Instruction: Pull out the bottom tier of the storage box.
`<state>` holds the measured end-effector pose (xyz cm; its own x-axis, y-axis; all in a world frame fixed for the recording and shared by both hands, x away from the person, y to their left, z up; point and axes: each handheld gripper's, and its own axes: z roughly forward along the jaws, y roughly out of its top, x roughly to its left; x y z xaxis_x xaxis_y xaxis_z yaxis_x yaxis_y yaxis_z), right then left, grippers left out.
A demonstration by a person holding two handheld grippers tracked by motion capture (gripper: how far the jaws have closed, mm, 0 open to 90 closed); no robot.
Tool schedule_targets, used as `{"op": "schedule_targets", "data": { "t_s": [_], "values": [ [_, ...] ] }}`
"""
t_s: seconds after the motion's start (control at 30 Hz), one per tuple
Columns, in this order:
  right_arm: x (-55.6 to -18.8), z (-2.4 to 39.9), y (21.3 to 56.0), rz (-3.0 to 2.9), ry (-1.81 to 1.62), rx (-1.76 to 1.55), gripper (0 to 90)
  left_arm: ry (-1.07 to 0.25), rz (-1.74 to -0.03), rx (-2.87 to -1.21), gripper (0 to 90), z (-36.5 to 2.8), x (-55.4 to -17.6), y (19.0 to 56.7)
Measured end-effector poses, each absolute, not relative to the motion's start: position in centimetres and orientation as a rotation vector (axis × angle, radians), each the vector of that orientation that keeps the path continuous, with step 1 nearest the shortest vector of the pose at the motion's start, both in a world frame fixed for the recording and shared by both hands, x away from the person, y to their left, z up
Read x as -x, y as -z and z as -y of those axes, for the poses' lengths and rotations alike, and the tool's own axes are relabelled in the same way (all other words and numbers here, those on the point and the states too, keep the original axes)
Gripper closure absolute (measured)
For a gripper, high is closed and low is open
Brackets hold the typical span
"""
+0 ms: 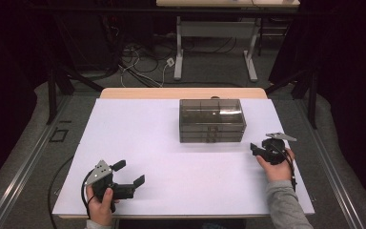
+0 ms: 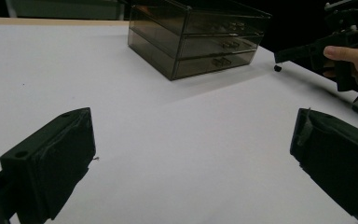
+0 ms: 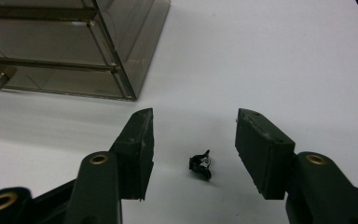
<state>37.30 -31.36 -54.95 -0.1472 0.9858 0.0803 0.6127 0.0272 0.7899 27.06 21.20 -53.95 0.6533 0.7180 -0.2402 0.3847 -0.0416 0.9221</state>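
A smoky, see-through drawer box (image 1: 212,119) with three shut drawers stands on the white tabletop (image 1: 171,162), right of the middle toward the back. My right gripper (image 1: 256,149) sits just right of its front corner, jaws apart. In the right gripper view a tiny black piece (image 3: 200,165) lies on the table between the jaws of my right gripper (image 3: 195,114), touching neither pad, with the box (image 3: 65,46) ahead on the left. My left gripper (image 1: 131,172) rests near the front left edge, wide open and holding nothing. The left gripper view shows its own jaws (image 2: 192,123), the box (image 2: 200,37) and the tiny piece (image 2: 277,68).
The white sheet ends at a wooden strip (image 1: 181,93) along the table's far edge. Beyond stand another table's white legs (image 1: 178,52) and loose cables (image 1: 138,67) on the floor. Dark curtains hang at both sides.
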Motion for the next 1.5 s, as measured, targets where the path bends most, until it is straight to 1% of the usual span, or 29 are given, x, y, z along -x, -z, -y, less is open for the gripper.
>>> {"op": "schedule_targets", "data": {
  "t_s": [0.03, 0.1, 0.4, 0.9, 0.97, 1.13, 1.5],
  "values": [
    [-37.3, 31.4, 55.0, -1.807, -0.969, -1.621, 45.8, -0.342, -0.915, -1.658, 0.3, -21.2, -27.1, 53.9],
    [-37.3, 31.3, 54.7, -1.808, -0.971, -1.607, 42.2, -0.341, -0.915, -1.656, 0.4, -21.2, -27.1, 53.9],
    [-37.0, 31.2, 53.5, -1.815, -0.995, -1.588, 36.6, -0.339, -0.915, -1.656, 0.3, -21.2, -27.1, 54.0],
    [-36.6, 30.8, 51.9, -1.862, -1.032, -1.476, 32.6, -0.338, -0.914, -1.660, 0.4, -21.3, -27.1, 54.0],
    [-36.6, 30.7, 51.7, -1.873, -1.012, -1.452, 29.7, -0.337, -0.914, -1.660, 0.4, -21.3, -27.1, 54.0],
    [-36.4, 30.4, 51.6, -1.872, -1.035, -1.487, 29.7, -0.337, -0.914, -1.660, 0.3, -21.3, -27.1, 54.0],
    [-36.2, 28.9, 51.4, -1.911, -1.061, -1.420, 27.4, -0.336, -0.913, -1.661, 0.4, -21.3, -27.1, 54.0]
  ]
}}
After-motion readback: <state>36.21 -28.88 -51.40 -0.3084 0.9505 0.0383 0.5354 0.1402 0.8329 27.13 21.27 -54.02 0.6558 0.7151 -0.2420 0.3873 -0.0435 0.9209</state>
